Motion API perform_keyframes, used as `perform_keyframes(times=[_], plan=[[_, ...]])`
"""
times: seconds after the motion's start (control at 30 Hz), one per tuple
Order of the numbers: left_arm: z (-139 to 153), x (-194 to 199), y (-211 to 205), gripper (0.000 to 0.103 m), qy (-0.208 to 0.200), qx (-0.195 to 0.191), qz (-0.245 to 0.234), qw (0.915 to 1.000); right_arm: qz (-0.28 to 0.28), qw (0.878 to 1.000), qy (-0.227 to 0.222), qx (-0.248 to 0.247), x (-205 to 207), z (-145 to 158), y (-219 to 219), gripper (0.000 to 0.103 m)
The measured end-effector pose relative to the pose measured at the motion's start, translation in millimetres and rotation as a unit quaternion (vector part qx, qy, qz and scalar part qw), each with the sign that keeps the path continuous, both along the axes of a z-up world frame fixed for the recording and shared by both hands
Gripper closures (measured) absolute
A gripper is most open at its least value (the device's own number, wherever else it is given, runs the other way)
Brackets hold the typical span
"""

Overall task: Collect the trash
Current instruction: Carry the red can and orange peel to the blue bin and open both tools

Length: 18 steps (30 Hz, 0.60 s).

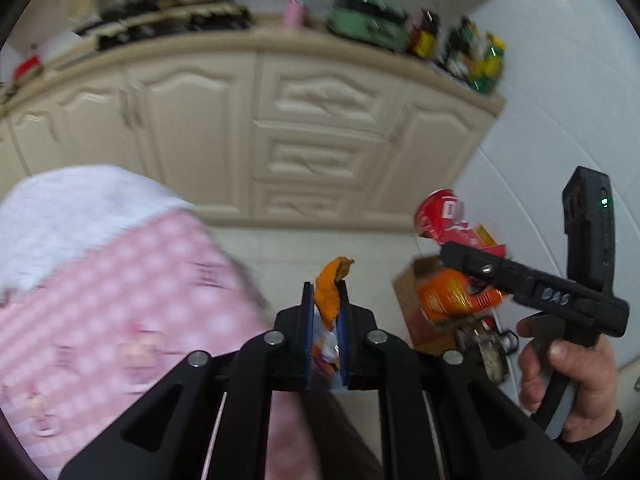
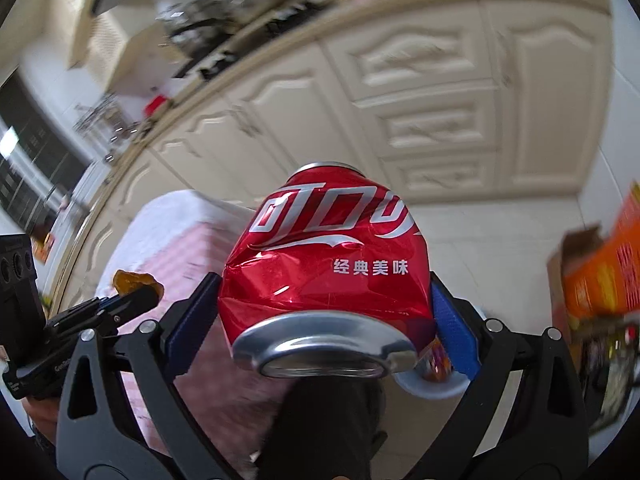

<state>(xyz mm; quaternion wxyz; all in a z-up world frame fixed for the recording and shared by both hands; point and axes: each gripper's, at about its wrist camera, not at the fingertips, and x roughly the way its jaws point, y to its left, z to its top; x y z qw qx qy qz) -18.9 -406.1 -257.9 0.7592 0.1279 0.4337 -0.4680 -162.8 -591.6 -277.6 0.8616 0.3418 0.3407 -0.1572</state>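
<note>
In the left wrist view, a table under a pink checked cloth (image 1: 120, 288) fills the 9 o'clock side, blurred. At 6 o'clock the left gripper (image 1: 326, 320) has its jaws nearly pressed together, pinching an orange peel (image 1: 330, 288) that sticks up past the tips. Behind it run cream kitchen cabinets (image 1: 320, 128) from 10 to 2 o'clock. At 3 o'clock a hand (image 1: 568, 376) holds the right gripper (image 1: 448, 236), which carries a crushed red cola can (image 1: 440, 216) above an open cardboard box (image 1: 420, 312) with an orange wrapper (image 1: 452, 300) in it. In the right wrist view, the left gripper and its peel (image 2: 138, 282) sit at 9 o'clock. In the centre the right gripper's blue pads (image 2: 456, 328) clamp the dented can (image 2: 328, 264) by its sides, its silver end toward the camera. The box (image 2: 576, 256) stands on the pale floor at 3 o'clock.
</note>
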Motion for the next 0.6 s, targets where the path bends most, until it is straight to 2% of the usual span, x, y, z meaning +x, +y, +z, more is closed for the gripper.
perform_keyframes(times=[0.17,0.33,0.4,0.53,0.6], plan=[[-46.5,-17.4,-52.7,0.093,0.029,0.054,-0.041,0.9973,-0.038,0.997,0.045,0.059,-18.0,-63.1,-26.1,0.008],[-96.3,-22.3,-93.3,0.093,0.054,0.106,-0.057,0.9913,-0.057,0.99,0.07,0.111,-17.9,-111.6,-41.7,0.008],[-114.1,-21.1,-106.4,0.093,0.061,0.123,-0.055,0.989,-0.062,0.985,0.08,0.142,-17.7,-135.3,-48.4,0.008],[-139.0,-15.0,-116.7,0.093,0.074,0.145,-0.047,0.9855,-0.063,0.969,0.073,0.226,-21.2,-179.1,-60.0,0.007],[-148.6,-11.4,-120.9,0.093,0.079,0.155,-0.045,0.9837,-0.075,0.963,0.084,0.243,-22.6,-200.6,-63.5,0.006]])
